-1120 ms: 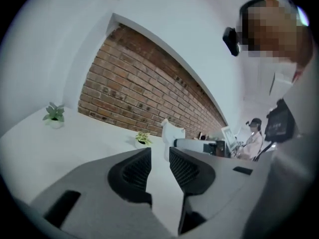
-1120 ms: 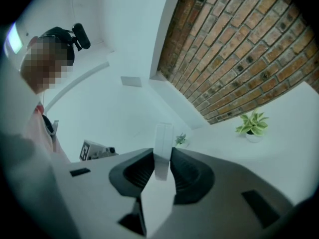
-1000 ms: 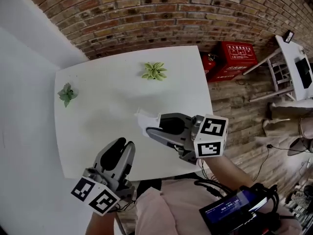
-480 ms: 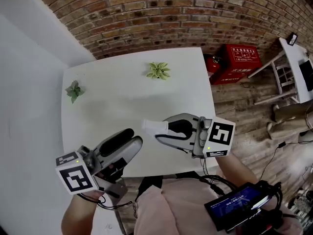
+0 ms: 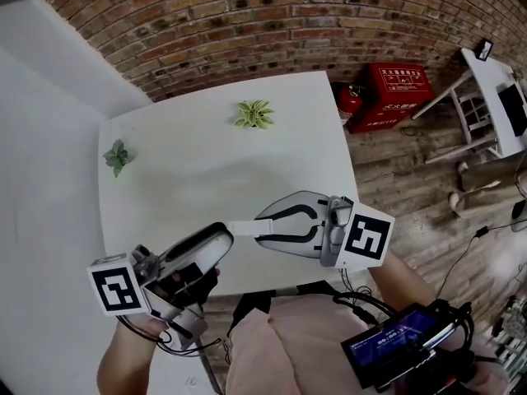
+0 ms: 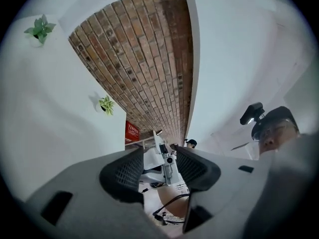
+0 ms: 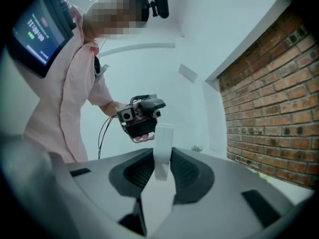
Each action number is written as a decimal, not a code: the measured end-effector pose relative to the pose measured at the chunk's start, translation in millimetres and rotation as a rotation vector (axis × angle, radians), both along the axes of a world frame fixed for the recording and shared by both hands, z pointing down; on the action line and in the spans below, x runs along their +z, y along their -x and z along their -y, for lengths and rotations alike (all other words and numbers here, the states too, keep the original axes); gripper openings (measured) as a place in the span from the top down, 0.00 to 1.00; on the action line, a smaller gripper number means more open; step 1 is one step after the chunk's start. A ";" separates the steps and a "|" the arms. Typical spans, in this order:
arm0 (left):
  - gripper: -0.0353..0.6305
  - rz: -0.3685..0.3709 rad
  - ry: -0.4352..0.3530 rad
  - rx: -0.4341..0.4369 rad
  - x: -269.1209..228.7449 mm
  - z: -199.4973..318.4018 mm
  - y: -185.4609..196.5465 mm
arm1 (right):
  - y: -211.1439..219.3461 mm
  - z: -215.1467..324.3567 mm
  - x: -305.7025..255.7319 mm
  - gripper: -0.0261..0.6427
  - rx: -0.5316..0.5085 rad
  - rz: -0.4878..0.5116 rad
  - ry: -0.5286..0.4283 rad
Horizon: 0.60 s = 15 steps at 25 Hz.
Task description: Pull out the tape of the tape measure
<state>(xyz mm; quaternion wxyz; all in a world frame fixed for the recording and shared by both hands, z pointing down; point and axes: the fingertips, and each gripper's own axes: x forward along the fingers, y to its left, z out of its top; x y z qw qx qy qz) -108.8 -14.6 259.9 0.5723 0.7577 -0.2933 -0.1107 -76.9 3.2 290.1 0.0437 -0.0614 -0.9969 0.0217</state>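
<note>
Head view, white tape measure (image 5: pixel 241 227) in right gripper (image 5: pixel 262 228), long axis pointing left

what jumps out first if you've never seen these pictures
Two grey tools meet over the near edge of the white table. The right tool is clamped on a white tape measure, and the left tool points toward it; its jaws have just been opening, with nothing between them. Behind stands a brick wall, with a red box on the floor to the right.
</note>
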 end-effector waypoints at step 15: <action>0.84 0.015 0.011 -0.015 6.5 -2.3 2.9 | 6.8 -7.7 -6.2 0.81 -0.037 0.012 -0.099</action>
